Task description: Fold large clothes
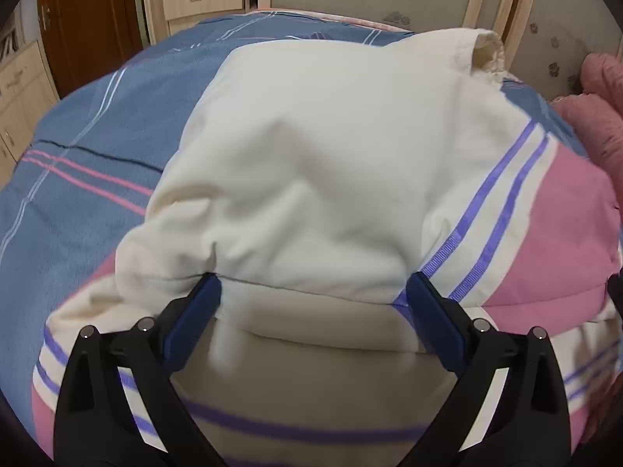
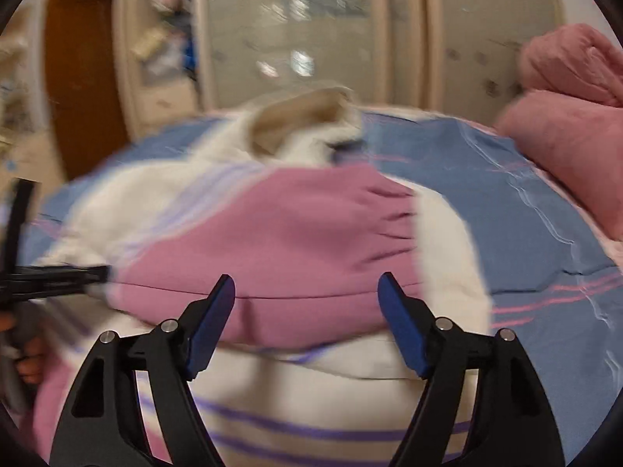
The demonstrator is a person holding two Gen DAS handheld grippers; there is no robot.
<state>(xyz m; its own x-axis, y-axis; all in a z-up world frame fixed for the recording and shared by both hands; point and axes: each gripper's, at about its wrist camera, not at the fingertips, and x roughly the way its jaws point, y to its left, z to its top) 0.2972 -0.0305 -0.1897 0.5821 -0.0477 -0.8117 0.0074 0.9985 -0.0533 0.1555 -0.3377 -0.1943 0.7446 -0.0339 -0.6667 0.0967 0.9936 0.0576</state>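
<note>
A large cream jacket (image 1: 311, 148) with a pink panel (image 1: 557, 233) and purple stripes lies on the bed, partly folded over itself. Its collar (image 1: 486, 54) points to the far side. My left gripper (image 1: 313, 284) is open, its blue pads (image 1: 194, 319) at either side of the folded edge, not clamping it. In the right wrist view the same jacket (image 2: 292, 225) shows blurred, pink panel uppermost. My right gripper (image 2: 307, 284) is open and empty just over the pink fold. The left gripper (image 2: 50, 272) shows at the left edge there.
The bed has a blue sheet (image 1: 78, 179) with pink and white lines. A pink quilt (image 2: 576, 124) is piled at the right. A wardrobe with frosted doors (image 2: 292, 31) stands behind the bed, and a brown door (image 1: 85, 23) at the left.
</note>
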